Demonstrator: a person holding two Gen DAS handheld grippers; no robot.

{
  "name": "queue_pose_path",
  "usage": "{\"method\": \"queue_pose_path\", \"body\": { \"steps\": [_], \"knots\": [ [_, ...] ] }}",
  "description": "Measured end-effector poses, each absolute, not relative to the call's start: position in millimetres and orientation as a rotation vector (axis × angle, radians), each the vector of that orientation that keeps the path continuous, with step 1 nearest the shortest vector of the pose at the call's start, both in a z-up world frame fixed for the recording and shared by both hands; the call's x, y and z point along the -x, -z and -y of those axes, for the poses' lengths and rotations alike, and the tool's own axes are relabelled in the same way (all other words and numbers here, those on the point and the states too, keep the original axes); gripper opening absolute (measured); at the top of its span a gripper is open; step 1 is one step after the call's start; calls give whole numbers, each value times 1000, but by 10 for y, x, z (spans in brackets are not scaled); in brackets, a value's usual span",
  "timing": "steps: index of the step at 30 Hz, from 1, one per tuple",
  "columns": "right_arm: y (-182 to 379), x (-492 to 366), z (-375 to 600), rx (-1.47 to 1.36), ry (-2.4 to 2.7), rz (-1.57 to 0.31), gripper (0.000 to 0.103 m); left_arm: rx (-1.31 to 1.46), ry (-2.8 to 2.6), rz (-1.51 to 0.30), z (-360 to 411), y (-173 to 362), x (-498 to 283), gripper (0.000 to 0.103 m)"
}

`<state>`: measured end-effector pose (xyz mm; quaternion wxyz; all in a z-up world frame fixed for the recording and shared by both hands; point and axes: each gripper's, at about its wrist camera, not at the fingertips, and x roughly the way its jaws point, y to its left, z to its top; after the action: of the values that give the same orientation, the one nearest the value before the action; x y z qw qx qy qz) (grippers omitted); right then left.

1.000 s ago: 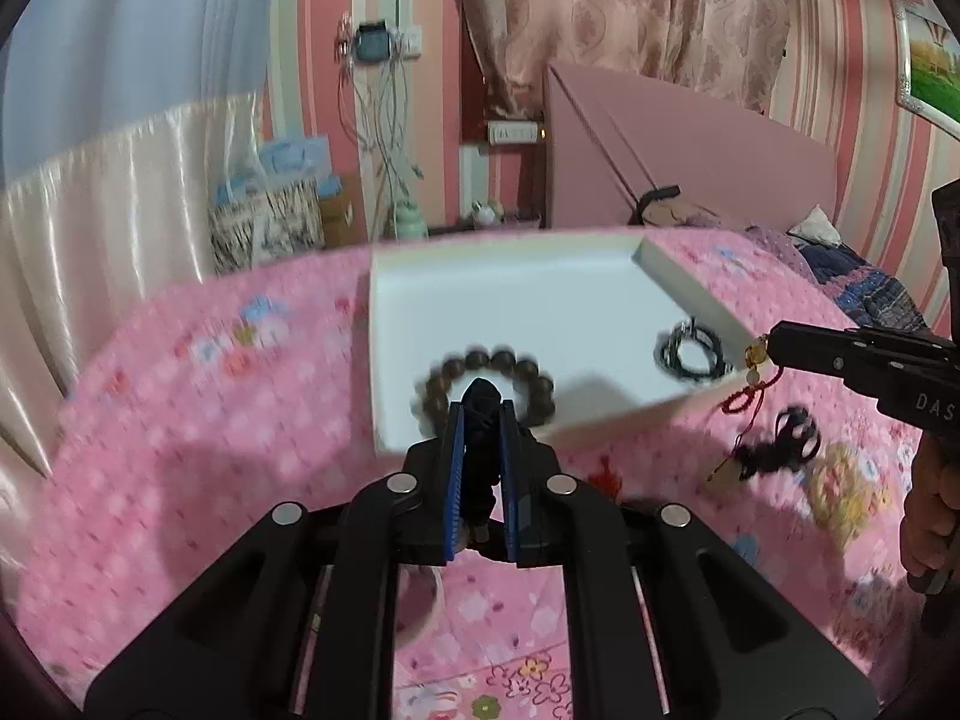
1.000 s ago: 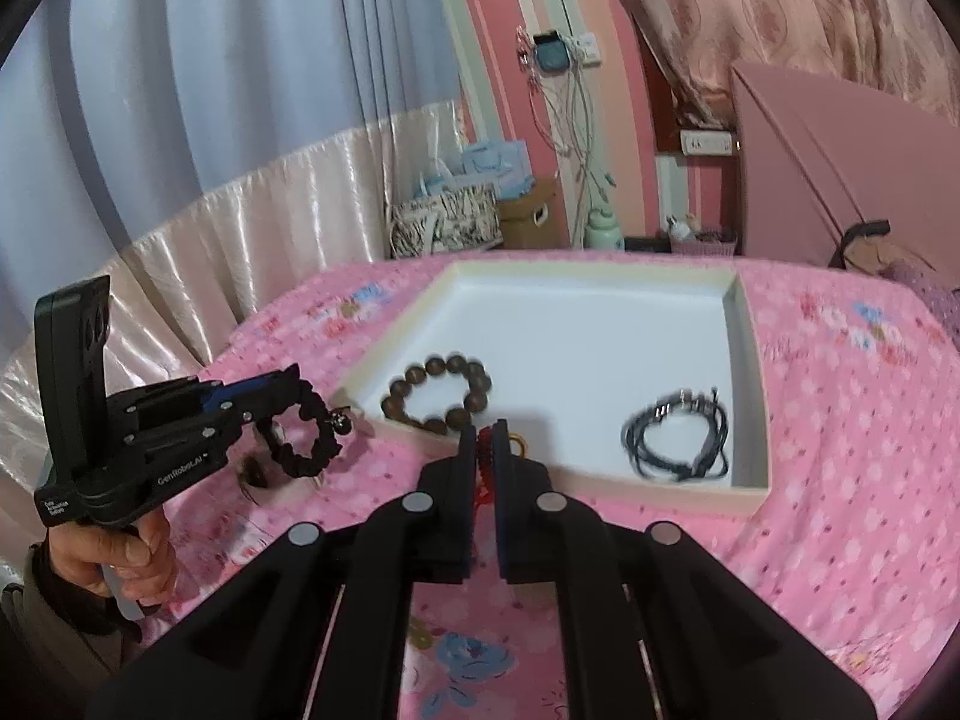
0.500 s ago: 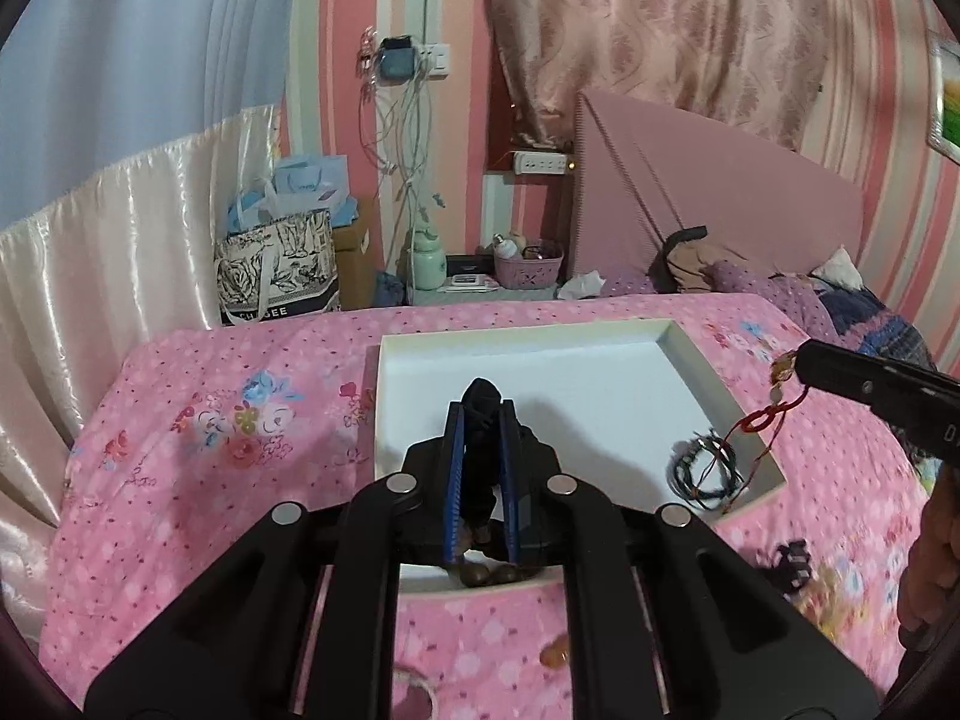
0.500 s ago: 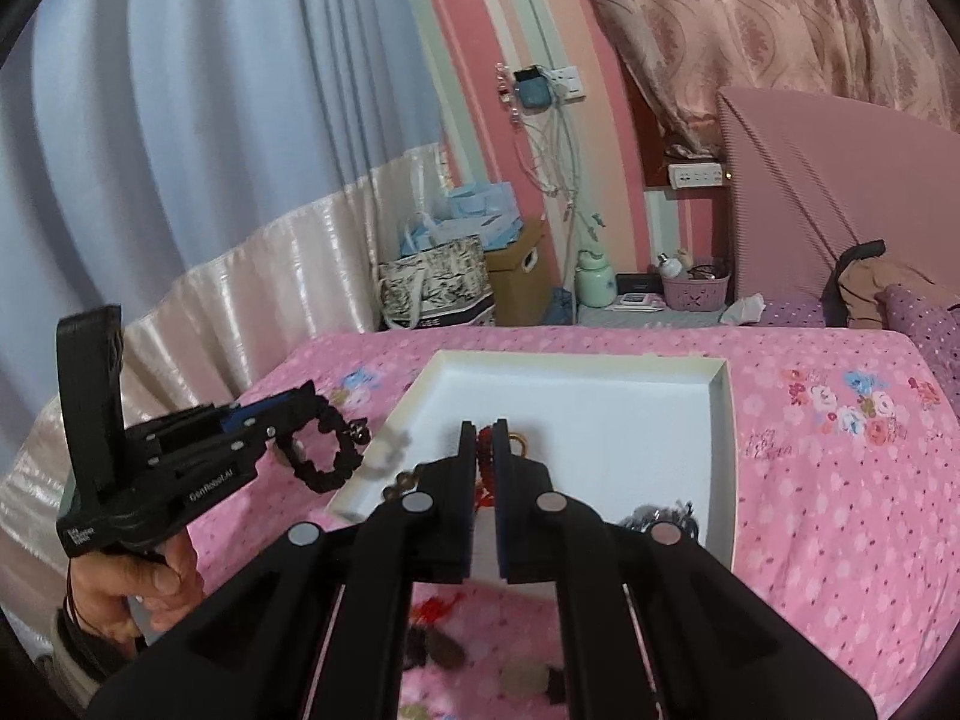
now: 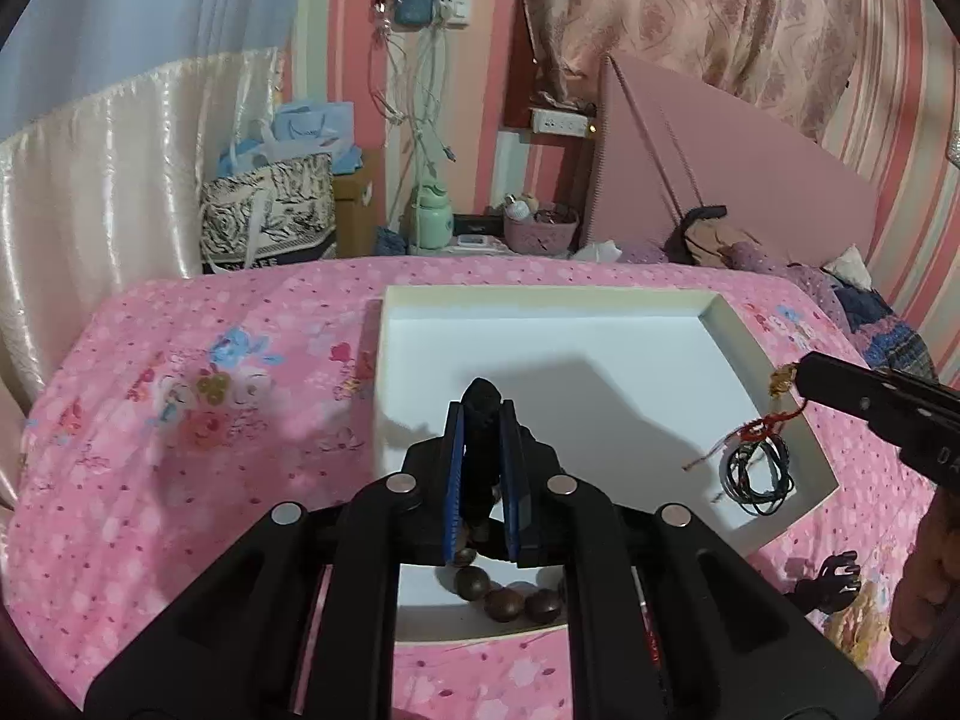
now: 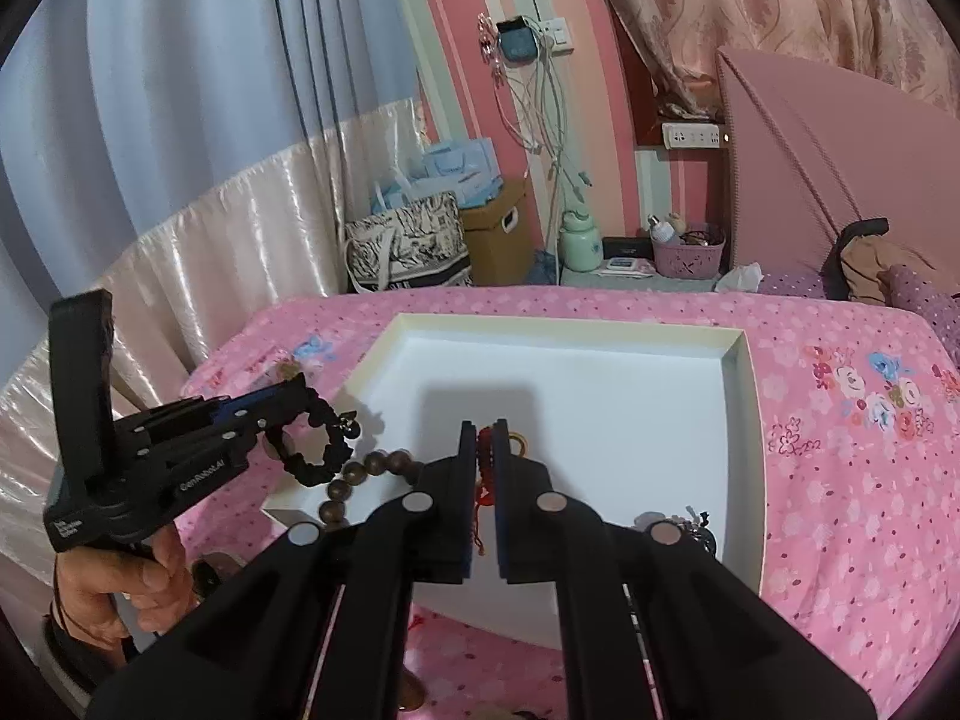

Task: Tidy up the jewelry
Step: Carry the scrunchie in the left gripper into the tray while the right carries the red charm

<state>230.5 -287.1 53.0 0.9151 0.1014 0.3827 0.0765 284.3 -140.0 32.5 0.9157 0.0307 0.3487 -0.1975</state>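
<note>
Brown bead bracelet [image 5: 510, 597] half behind left gripper [image 5: 483, 414]

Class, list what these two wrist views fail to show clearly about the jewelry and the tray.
- Brown bead bracelet: left wrist view, mostly behind the left gripper.
- Black cord bracelet: right wrist view, largely behind the right gripper.
- Red string charm: its pendant is hidden between the fingers.
- White tray: near edge covered.

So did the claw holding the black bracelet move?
Yes. The left gripper with the black bracelet moved from beside the white tray to over its near corner.
</note>
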Motion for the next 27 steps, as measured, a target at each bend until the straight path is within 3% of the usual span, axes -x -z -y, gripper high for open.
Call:
{"method": "queue_pose_path", "body": {
  "steps": [27],
  "knots": [
    [-40,-2496,2865,-203,-116,-898,4,0,300,-800,1305,169,-3221,10]
  ]
}}
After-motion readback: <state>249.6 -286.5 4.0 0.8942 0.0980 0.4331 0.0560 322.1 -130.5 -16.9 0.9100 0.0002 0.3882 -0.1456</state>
